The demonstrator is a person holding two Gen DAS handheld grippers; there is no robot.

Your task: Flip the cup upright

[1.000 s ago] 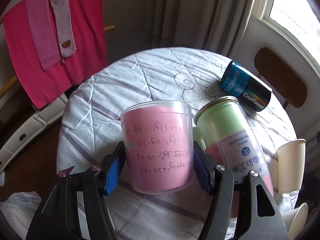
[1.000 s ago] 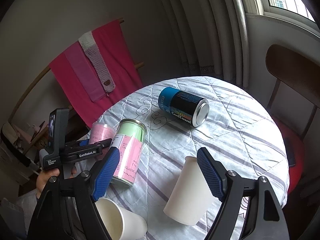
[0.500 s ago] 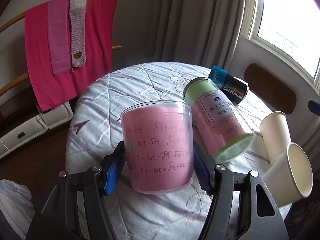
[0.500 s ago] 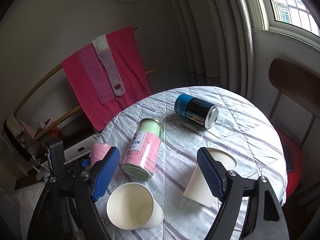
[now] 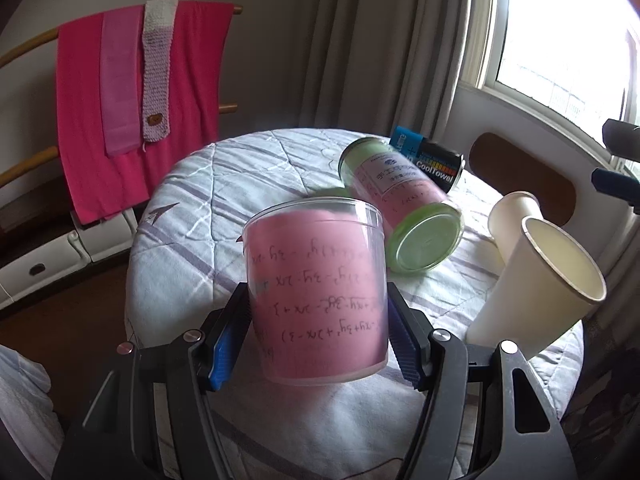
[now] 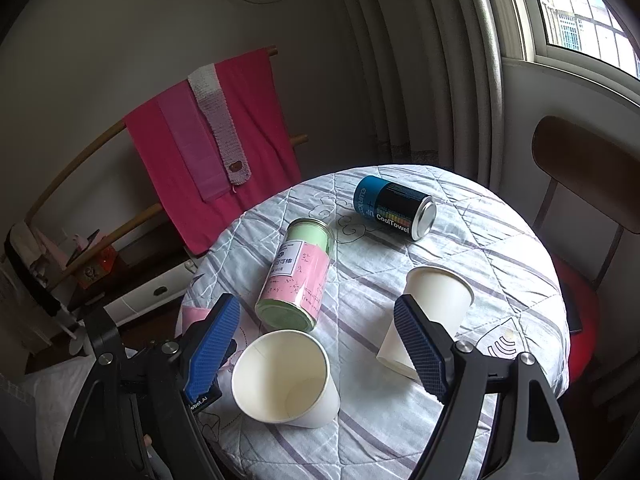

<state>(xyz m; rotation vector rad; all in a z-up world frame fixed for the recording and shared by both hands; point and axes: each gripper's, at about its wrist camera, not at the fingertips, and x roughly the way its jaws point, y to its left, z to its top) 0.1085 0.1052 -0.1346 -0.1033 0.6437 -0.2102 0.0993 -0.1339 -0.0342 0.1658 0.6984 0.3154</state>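
Observation:
My left gripper is shut on a clear cup with a pink paper liner, held above the near edge of the round table; the handwriting on it reads upside down. In the right wrist view only a pink sliver of this cup shows behind my fingers. My right gripper is open and empty, above two white paper cups: one tilted with its mouth toward me, one between my fingers, mouth up.
A green and pink can and a blue and black CoolTowel can lie on their sides on the striped cloth. A pink towel hangs on a rack behind. A wooden chair stands at the right.
The left gripper has lifted and tilted back with the pink cup, so more of the table and both paper cups show. The right gripper has risen and drawn back.

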